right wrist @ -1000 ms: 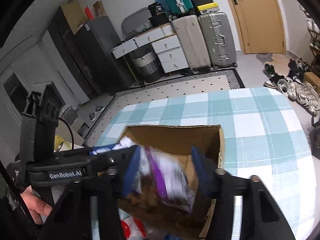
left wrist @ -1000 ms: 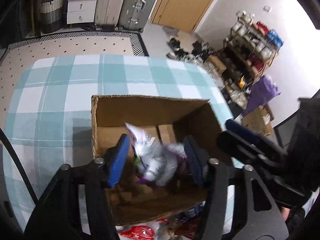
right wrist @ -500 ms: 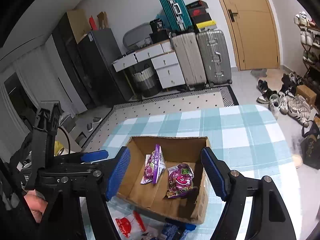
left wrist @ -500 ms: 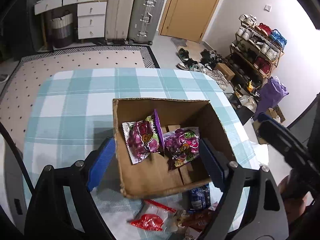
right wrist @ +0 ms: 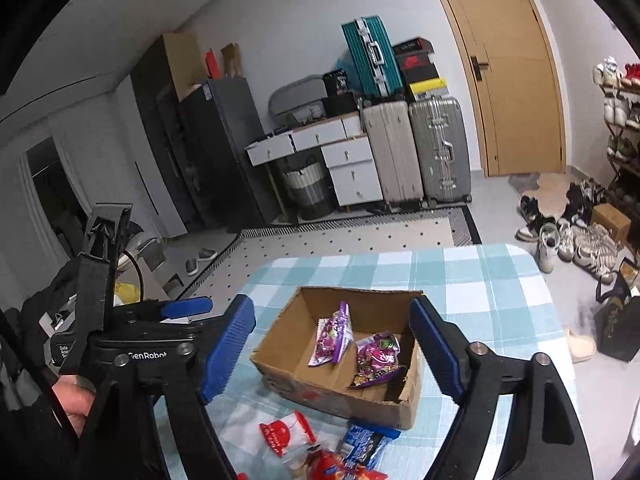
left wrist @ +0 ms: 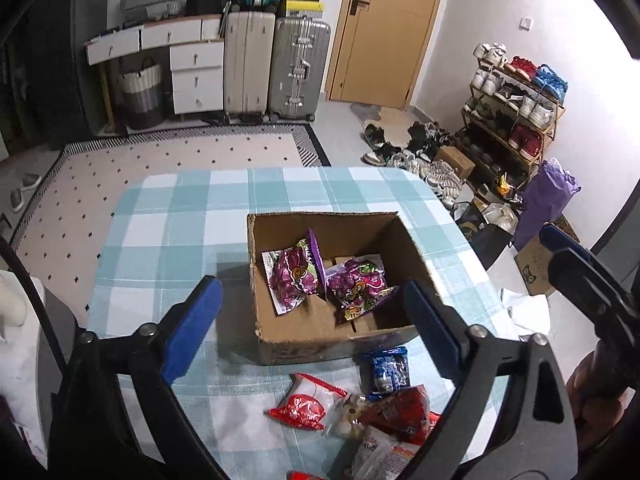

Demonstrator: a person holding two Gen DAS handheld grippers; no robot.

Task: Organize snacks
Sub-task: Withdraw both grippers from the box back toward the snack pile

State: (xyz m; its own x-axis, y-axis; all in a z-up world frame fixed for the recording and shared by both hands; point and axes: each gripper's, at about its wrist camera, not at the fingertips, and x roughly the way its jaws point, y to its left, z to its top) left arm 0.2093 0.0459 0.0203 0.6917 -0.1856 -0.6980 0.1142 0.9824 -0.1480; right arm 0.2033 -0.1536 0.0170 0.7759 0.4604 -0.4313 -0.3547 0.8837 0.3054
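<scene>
Teal-and-white checked tablecloth under brown cardboard box of two purple snack packets, "GenRobot"-marked left gripper and right gripper both spread wide, empty

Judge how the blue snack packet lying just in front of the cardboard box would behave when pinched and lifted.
The small blue foil snack packet looks thin and crinkled, so it would probably flex rather than stay stiff. It seems light for its size. Its glossy film might slip, and it touches the red snack bag, which may shift with it.

Black frames, ribbed blue fingers
</scene>
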